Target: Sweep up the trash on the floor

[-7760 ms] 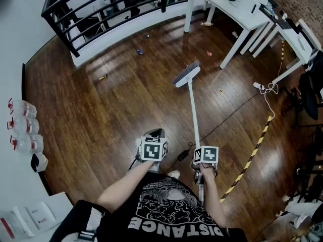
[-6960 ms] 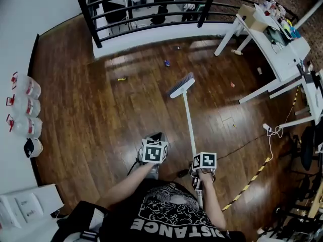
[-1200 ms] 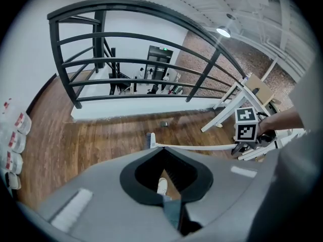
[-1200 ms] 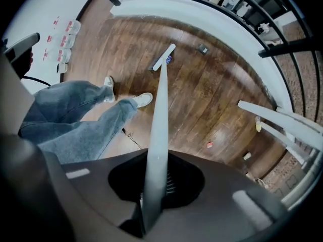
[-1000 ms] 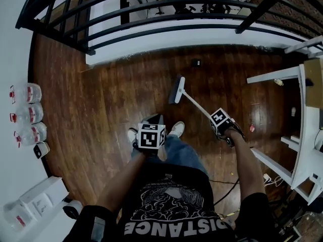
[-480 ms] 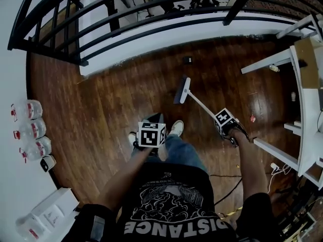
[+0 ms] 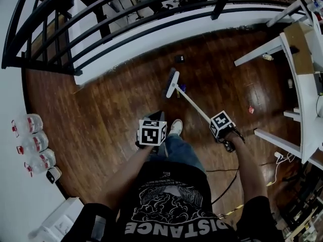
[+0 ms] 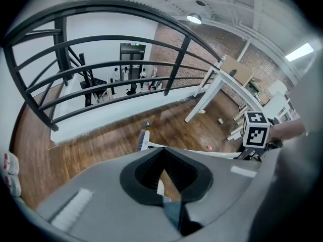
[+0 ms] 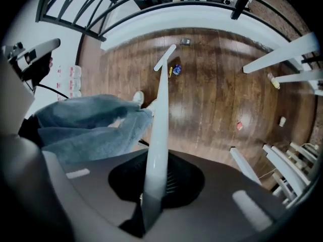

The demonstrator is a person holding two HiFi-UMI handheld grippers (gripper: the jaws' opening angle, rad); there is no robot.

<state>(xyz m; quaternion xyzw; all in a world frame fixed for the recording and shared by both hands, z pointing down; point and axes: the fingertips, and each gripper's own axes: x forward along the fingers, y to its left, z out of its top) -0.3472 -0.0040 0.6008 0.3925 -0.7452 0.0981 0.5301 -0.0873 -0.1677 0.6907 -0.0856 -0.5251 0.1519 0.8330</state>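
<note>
Left gripper (image 8: 162, 151): jaws closed at the tips, idle. Broom (image 7: 172, 84), its handle pinched between the right gripper (image 9: 159, 169) jaws, has swung forward, the head now just beside a blue scrap (image 7: 181, 88). The red scrap (image 7: 250, 109) lies unswept.

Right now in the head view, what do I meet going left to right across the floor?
Water bottles → left tongs → blue scrap beside the broom head → right tongs shut on the broom handle → red scrap.
</note>
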